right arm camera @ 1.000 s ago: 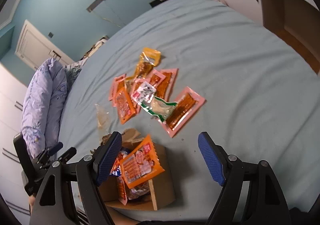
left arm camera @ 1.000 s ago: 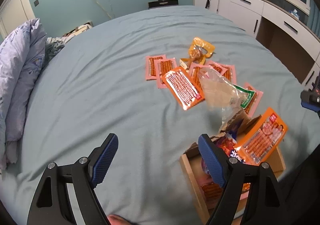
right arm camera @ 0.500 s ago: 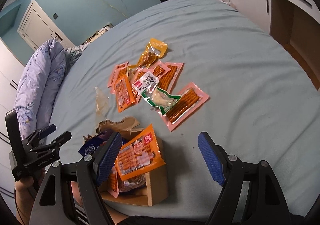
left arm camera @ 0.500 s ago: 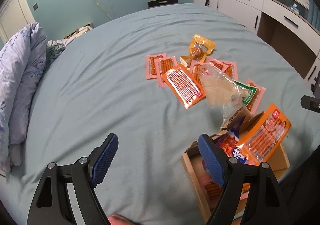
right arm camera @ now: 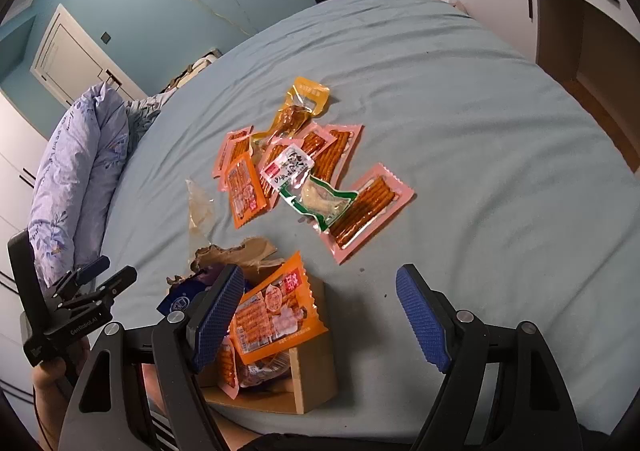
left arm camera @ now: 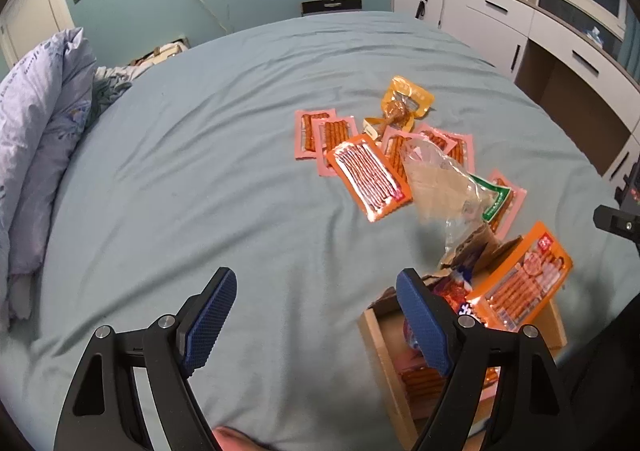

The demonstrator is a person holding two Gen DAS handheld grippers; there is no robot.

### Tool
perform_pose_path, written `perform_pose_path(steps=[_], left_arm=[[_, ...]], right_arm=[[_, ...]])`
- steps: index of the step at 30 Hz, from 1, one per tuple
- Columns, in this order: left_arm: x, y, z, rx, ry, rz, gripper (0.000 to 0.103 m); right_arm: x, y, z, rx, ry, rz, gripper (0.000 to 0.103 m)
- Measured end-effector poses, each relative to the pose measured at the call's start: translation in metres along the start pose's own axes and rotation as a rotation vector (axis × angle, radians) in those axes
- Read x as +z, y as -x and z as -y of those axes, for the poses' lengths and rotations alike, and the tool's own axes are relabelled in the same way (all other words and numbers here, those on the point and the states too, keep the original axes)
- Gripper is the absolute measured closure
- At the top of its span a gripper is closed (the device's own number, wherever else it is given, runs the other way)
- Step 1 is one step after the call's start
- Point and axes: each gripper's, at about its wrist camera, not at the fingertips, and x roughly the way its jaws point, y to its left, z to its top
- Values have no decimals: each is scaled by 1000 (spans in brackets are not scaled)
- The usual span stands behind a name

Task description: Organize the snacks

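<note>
Both grippers hang over the near edge of the bed, each with its blue pads spread wide and nothing between them. The left gripper is over bare blue-grey sheet, just to the left of the wooden box; the right gripper is over the box's right side and the sheet beside it.

The box sits at the near edge of the bed, stuffed with snack packets. A big orange packet of sausage sticks leans up out of its top, with a blue packet and torn brown paper poking out behind.

Further in, towards the middle of the bed, lies a loose cluster of snacks: pink packets of sticks, an orange packet, a green-edged packet, a white-labelled packet and a yellow pouch at the far end. A crumpled clear bag lies between cluster and box. A folded quilt runs along the bed's left edge.
</note>
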Motion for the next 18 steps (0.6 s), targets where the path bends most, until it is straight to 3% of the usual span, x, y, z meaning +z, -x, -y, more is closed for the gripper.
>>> perform_pose_path(steps=[13,18], left_arm=[[8,-10,-2,-33,22,-26,20],[21,-24,-12,-13,57,-35,20]], right_arm=[[12,-8,11,43,-47,-15,25],[24,-18,23,82,-114,-24,25]])
